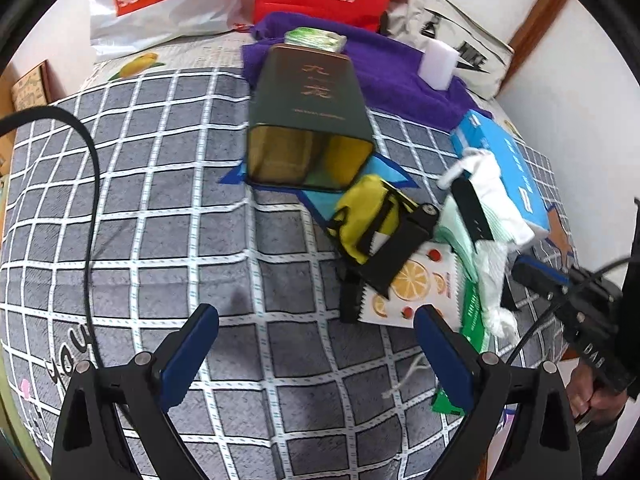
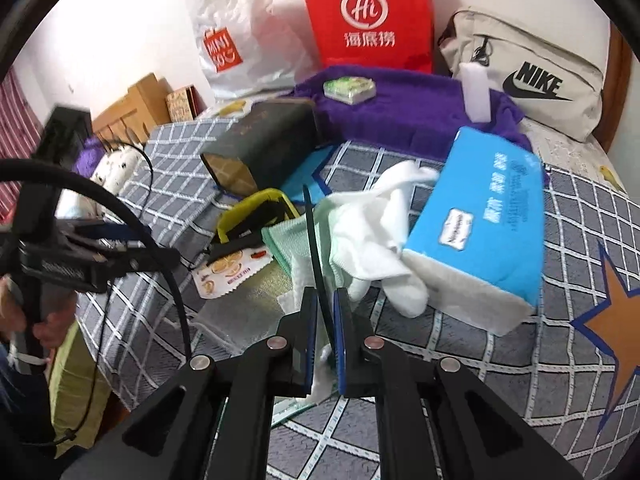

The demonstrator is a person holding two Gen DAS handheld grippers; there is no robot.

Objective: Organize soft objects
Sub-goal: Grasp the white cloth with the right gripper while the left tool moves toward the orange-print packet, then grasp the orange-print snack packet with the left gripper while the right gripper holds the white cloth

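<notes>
White cloth (image 2: 384,236) lies crumpled on the checked bedspread (image 2: 460,380) against the blue tissue pack (image 2: 488,220). The right gripper (image 2: 325,344) has its fingers pressed together on a thin black strap (image 2: 314,248), so lifting may drag neighbouring fabric. The left gripper (image 1: 316,360) hangs spread wide, gripping nothing.

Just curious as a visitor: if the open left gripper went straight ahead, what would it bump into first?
Probably the dark green tin lying on the checked bedspread; the left gripper points toward its open end, though depth is unclear.

A home bedroom: checked bedsheet (image 1: 160,200), wooden headboard (image 2: 132,108), shopping bags (image 2: 368,16).
</notes>
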